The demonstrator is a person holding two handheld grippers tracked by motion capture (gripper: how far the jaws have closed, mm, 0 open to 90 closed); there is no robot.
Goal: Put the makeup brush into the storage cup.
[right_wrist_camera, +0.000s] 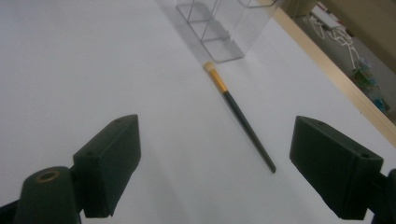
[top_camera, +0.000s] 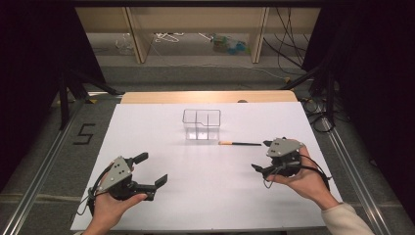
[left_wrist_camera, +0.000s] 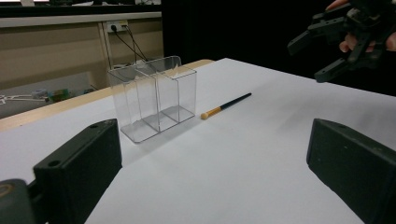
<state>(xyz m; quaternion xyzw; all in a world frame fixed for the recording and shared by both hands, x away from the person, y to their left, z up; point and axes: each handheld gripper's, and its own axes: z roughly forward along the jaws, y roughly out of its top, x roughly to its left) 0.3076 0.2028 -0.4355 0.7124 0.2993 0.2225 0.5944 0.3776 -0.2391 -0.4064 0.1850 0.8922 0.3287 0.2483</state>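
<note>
L gripper (top_camera: 153,169): held low over the near-left part of the table, jaws wide apart, nothing betw them. Own view looks across the table past both jaws to the box and brush.
R gripper (top_camera: 262,155): held at the right side of the table, jaws apart, nothing betw them. Its far jaw tip is just beside the brush's dark handle end; can't tell if touching. Also seen top right in left gripper view (left_wrist_camera: 322,53), off the table surface.
Brush (right_wrist_camera: 238,114): lies flat on the table, not held. Pale tip w/ gold ferrule points at the box, dark handle points toward the R gripper. In right gripper view it runs up betw the two jaws, farther out than them, nearer the right-hand jaw.
Box (left_wrist_camera: 154,95): clear plastic, upright, w/ dividers making compartments, nothing inside. Sits mid-table toward the far edge. Brush tip is just beside its near-right corner, small gap.
Table (top_camera: 205,196): white top, wood strip along the far edge.
Hands: L hand (top_camera: 113,208) and R hand (top_camera: 306,181) each wrap a gripper body from below; pale sleeve at R wrist.
</note>
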